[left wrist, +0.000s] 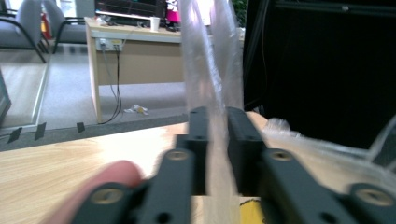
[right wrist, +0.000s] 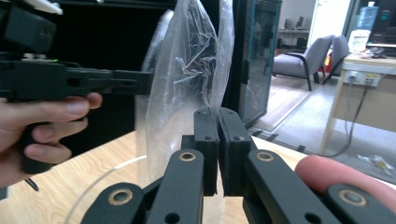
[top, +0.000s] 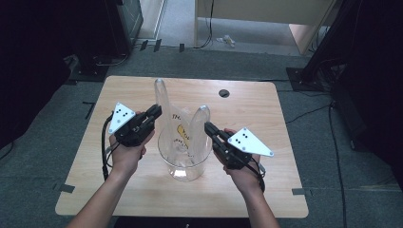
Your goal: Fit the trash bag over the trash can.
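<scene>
On the left of the high view, the left gripper (top: 155, 112) sits at about 9 o'clock from the clear glass bowl (top: 185, 167). A hand (top: 126, 154) holds it from below. Its black jaws point toward 2 o'clock and pinch one side of the clear plastic bag (top: 187, 130). In the left gripper view the jaws are clamped on the thin plastic, which runs up between them as a tall, see-through strip (left wrist: 212, 70). The wooden table (left wrist: 56, 163) lies under them.

The bag stands in the middle of the table (top: 142, 190), with its bottom down inside the round glass bowl. Two tall corners of the bag stick up. One rises toward 12 o'clock, near the left gripper. The other is shorter and stands at about 1 o'clock, just beside the right gripper. Something yellow (top: 183, 132) shows through the plastic. A small dark hole (top: 224, 93) is in the table top at 1 o'clock from the bowl, well apart from it.

On the right, the right gripper (top: 207, 126) sits at about 3 o'clock from the bowl, held by the other hand (top: 244, 173). Its jaws point toward 10 o'clock. In the right gripper view they are squeezed tight on the crinkly edge of the bag (right wrist: 191, 70). The left gripper (right wrist: 135, 81) and its hand (right wrist: 42, 126) show at 9 o'clock there.
</scene>
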### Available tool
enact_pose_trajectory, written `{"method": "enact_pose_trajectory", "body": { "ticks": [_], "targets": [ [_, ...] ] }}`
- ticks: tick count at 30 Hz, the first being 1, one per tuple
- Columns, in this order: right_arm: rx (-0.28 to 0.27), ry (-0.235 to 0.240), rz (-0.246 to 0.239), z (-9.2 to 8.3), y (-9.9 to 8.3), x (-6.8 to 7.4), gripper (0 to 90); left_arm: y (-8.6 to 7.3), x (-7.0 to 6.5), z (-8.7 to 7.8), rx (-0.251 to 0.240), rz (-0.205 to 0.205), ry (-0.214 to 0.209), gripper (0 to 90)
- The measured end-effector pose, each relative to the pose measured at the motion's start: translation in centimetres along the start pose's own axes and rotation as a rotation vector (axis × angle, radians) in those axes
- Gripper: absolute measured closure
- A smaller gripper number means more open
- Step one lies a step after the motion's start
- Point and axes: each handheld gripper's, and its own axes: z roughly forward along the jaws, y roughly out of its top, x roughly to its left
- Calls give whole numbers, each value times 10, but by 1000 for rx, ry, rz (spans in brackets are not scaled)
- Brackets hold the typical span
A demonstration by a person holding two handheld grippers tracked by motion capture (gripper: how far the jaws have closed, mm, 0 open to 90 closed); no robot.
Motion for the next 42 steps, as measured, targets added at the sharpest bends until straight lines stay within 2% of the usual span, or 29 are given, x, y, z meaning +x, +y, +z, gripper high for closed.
{"method": "enact_pose_trajectory", "body": {
  "ticks": [3, 6, 8, 11, 14, 18, 19, 21, 23, 24, 27, 28, 29, 30, 33, 36, 38, 41, 42],
  "targets": [
    [4, -23, 8, -4, -1, -8, 898, -5, 6, -3, 10, -15, -17, 900],
    [13, -49, 7, -8, -5, -15, 900, -13, 13, -10, 28, -39, -53, 900],
    [30, -64, 7, -11, -9, -18, 900, -20, 16, -16, 37, -45, -87, 900],
    [61, -74, 0, -17, -18, -21, 900, -32, 22, -24, 54, -52, -102, 900],
    [109, -97, -15, -20, -29, -24, 900, -46, 28, -31, 86, -80, -128, 900],
    [213, -107, -9, -20, -48, -30, 900, -64, 35, -37, 120, -124, -157, 900],
    [229, -108, -2, -20, -53, -31, 900, -67, 35, -38, 137, -113, -155, 900],
    [253, -127, -19, -21, -60, -32, 900, -70, 35, -42, 138, -100, -160, 900],
    [270, -142, -25, -21, -66, -33, 900, -74, 36, -46, 148, -85, -182, 900],
    [270, -136, -15, -21, -69, -33, 900, -76, 35, -47, 150, -70, -186, 900],
    [283, -135, -27, -17, -75, -32, 900, -80, 34, -49, 158, -43, -217, 900],
    [284, -135, -24, -17, -77, -31, 900, -80, 34, -49, 158, -43, -217, 900],
    [288, -131, -26, -15, -79, -29, 900, -83, 33, -49, 171, -3, -234, 900],
    [290, -130, -26, -14, -82, -28, 900, -84, 33, -49, 176, 8, -231, 900],
    [295, -121, -28, -9, -88, -25, 900, -86, 33, -47, 174, -10, -228, 900],
    [293, -127, -30, -6, -89, -23, 884, -88, 30, -45, 177, 2, -221, 900],
    [290, -133, -24, -7, -88, -25, 817, -87, 31, -45, 181, -1, -221, 822],
    [252, -116, 30, -13, -83, -31, 787, -85, 38, -46, 187, -42, -229, 625],
    [237, -121, 38, -14, -82, -32, 795, -84, 40, -46, 186, -60, -234, 585]
  ]
}}
